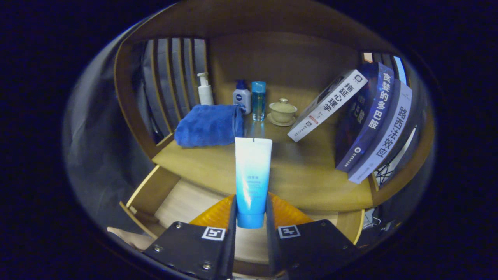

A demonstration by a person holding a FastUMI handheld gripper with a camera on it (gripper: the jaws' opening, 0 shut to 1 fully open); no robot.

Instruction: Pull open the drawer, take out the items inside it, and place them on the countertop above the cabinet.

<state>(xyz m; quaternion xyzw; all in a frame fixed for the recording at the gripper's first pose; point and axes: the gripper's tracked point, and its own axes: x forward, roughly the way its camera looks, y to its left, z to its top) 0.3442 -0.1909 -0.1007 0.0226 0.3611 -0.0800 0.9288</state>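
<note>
The gripper (pixel 251 217) holds a white-to-blue plastic squeeze tube (pixel 253 179) between its two fingers, both of them pressed against the tube's lower sides near the blue cap; the tube stands upright (cap down, flat crimped end up) and reaches well above the fingertips. Below and behind the fingers lies the pulled-open wooden drawer (pixel 155 194), its pale inside bottom showing to the left of the tube; beyond it spreads the wooden countertop (pixel 311 171) of the cabinet. On the countertop, past the tube, rests a folded blue towel (pixel 208 125); behind it stand a white pump bottle (pixel 204 89), a small white bottle with a dark blue cap (pixel 241 97) and a clear blue bottle (pixel 258 100); just beside these sits a pale lidded tea cup on a saucer (pixel 283 112). To the right, three books (pixel 369 120) lean tilted against the cabinet's side.
</note>
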